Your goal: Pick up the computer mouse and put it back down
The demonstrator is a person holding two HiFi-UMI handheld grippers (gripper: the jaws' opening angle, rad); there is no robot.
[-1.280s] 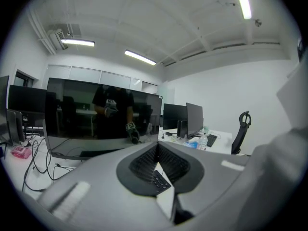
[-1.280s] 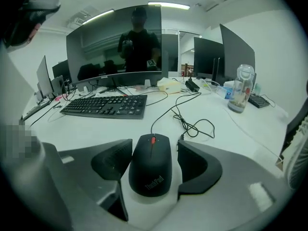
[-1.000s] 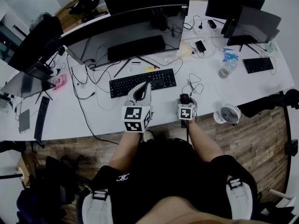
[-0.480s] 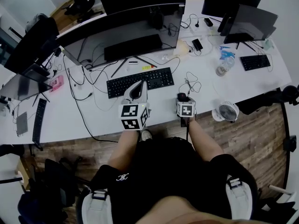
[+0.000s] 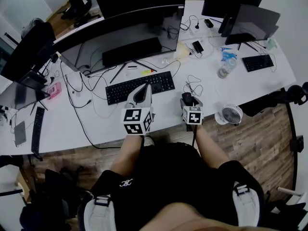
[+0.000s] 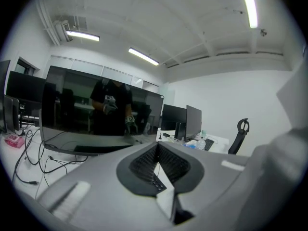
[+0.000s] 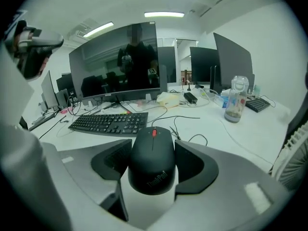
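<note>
A black computer mouse [image 7: 153, 160] with a red scroll wheel sits between the pads of my right gripper [image 7: 153, 148], which is shut on its sides. Its rear end seems to hang just above the white desk [image 7: 250, 129]. In the head view the mouse [image 5: 187, 98] is right of the black keyboard [image 5: 140, 87], and its thin cable [image 5: 195, 86] loops away behind it. My left gripper [image 5: 143, 93] hovers over the keyboard's near edge. Its jaws [image 6: 157, 147] meet at the tips with nothing between them.
A wide curved monitor [image 5: 120, 30] stands behind the keyboard [image 7: 109, 122]. A water bottle [image 7: 234, 99] and a small white fan [image 5: 228, 114] are to the right. Loose cables [image 5: 82, 88] trail on the left. More monitors and a second keyboard [image 5: 257, 61] sit at the far right.
The head view has drifted a little. The right gripper stays shut on the mouse and looks slightly nearer the camera. The left gripper has barely moved.
</note>
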